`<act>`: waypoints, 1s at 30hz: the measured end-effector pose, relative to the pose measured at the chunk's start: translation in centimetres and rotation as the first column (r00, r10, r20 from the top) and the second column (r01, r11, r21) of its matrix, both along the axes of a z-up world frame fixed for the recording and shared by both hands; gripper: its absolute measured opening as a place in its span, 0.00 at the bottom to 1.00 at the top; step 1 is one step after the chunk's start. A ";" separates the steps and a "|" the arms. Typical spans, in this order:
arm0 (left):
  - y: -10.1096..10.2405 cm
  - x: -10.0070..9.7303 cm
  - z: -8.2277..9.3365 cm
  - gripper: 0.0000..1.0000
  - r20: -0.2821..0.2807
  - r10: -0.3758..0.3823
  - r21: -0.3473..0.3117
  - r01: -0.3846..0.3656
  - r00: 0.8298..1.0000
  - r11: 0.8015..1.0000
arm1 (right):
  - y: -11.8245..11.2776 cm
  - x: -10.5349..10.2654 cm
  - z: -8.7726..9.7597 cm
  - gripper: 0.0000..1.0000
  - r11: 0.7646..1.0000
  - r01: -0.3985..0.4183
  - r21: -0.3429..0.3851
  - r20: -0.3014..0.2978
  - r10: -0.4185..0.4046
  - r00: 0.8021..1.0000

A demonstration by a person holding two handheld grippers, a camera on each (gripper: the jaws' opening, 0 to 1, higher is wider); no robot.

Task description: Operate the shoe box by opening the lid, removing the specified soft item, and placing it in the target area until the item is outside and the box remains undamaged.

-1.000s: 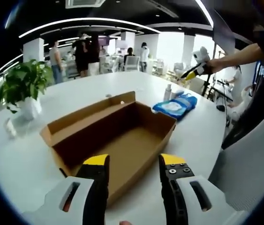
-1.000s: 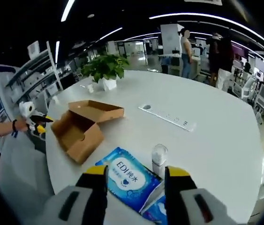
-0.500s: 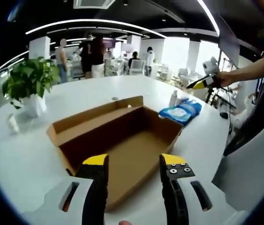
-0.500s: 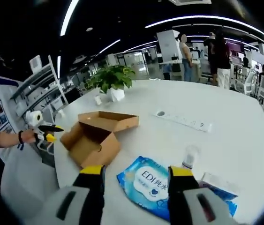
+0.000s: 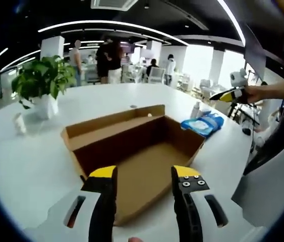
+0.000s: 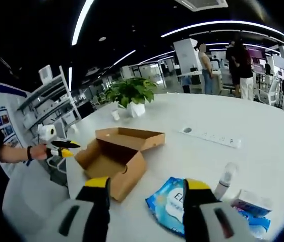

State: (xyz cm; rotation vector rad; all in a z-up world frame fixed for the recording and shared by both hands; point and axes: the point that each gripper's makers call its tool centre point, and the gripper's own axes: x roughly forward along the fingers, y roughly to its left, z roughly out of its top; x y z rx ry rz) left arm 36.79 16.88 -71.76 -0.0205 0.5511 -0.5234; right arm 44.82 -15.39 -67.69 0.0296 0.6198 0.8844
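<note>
The brown cardboard shoe box (image 5: 136,151) sits open and empty on the white table (image 5: 25,161), lid folded back. The blue wipes pack (image 6: 172,204) lies beside it. Left claw (image 5: 144,174) and right claw (image 6: 147,184) hang released, grasping nothing.

**Camera positions: two views facing each other across one table**

The left gripper view sits low and close behind the open box (image 5: 136,151), looking along its length over the white table (image 5: 25,166) toward the blue wipes pack (image 5: 201,124) and the far right gripper (image 5: 228,95).

The right gripper view stands higher, above the wipes pack (image 6: 169,201), facing back the opposite way, with the box (image 6: 115,160) near and the left gripper (image 6: 63,147) beyond it.

Both views share the table (image 6: 263,166), box, wipes pack and potted plant (image 5: 40,83) (image 6: 130,93).
</note>
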 end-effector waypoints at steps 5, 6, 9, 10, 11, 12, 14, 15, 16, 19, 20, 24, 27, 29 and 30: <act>0.3 -0.2 -0.7 0.42 -0.011 0.024 0.009 -0.024 1.000 1.000 | 1.4 -1.4 -0.5 0.59 0.999 0.008 0.043 0.004 -0.009 1.000; 0.4 -0.4 -0.9 0.43 -0.015 0.027 0.012 -0.027 1.000 1.000 | 1.7 -1.8 -0.7 0.59 0.999 0.006 0.042 0.004 -0.006 1.000; 0.7 -0.5 -0.9 0.43 -0.017 0.040 0.010 -0.040 0.999 0.999 | 2.5 -2.8 -0.9 0.60 0.998 -0.016 0.067 -0.007 0.016 1.000; 0.8 -0.5 -0.9 0.43 -0.017 0.044 0.009 -0.044 0.999 0.999 | 2.6 -2.8 -0.8 0.60 0.997 -0.016 0.071 -0.005 0.016 1.000; 1.0 -0.5 -0.9 0.43 -0.018 0.052 0.005 -0.052 0.999 0.999 | 2.7 -2.9 -0.8 0.60 0.997 -0.016 0.077 -0.004 0.016 1.000; 1.2 -0.4 -1.0 0.43 -0.022 0.063 -0.002 -0.063 0.998 0.998 | 2.8 -3.0 -0.8 0.60 0.997 -0.016 0.077 -0.001 0.016 1.000; 1.4 -0.3 -1.1 0.43 -0.026 0.076 -0.013 -0.076 0.997 0.997 | 3.0 -3.3 -0.6 0.60 0.997 -0.019 0.078 0.006 0.019 1.000; 1.5 -0.3 -1.1 0.43 -0.027 0.083 -0.017 -0.084 0.996 0.996 | 3.1 -3.3 -0.6 0.60 0.997 -0.020 0.079 0.011 0.019 1.000; 1.6 -0.2 -1.1 0.43 -0.027 0.087 -0.015 -0.088 0.996 0.996 | 3.2 -3.4 -0.5 0.60 0.997 -0.020 0.081 0.015 0.019 1.000; 1.7 -0.1 -1.3 0.43 -0.029 0.103 -0.017 -0.104 0.994 0.994 | 3.6 -3.7 -0.5 0.60 0.996 -0.019 0.083 0.029 0.017 0.999; 1.7 -0.1 -1.4 0.43 -0.030 0.107 -0.016 -0.107 0.994 0.994 | 3.7 -3.8 -0.5 0.61 0.996 -0.017 0.084 0.032 0.014 0.999; 1.5 0.0 -1.9 0.43 -0.040 0.111 -0.018 -0.112 0.993 0.994 | 4.7 -4.7 -0.9 0.61 0.996 -0.031 0.086 0.033 0.028 0.999; 1.2 0.0 -2.2 0.43 -0.051 0.100 -0.002 -0.100 0.994 0.995 | 5.2 -5.3 -1.3 0.61 0.995 -0.030 0.095 0.023 0.028 0.999; 1.3 -0.1 -2.5 0.42 -0.063 0.107 0.012 -0.106 0.992 0.994 | 5.7 -5.7 -1.3 0.60 0.992 -0.019 0.125 0.010 0.018 1.000; 1.5 -0.1 -2.8 0.42 -0.072 0.120 0.021 -0.118 0.990 0.993 | 5.8 -5.9 -1.4 0.60 0.992 -0.020 0.126 0.008 0.019 1.000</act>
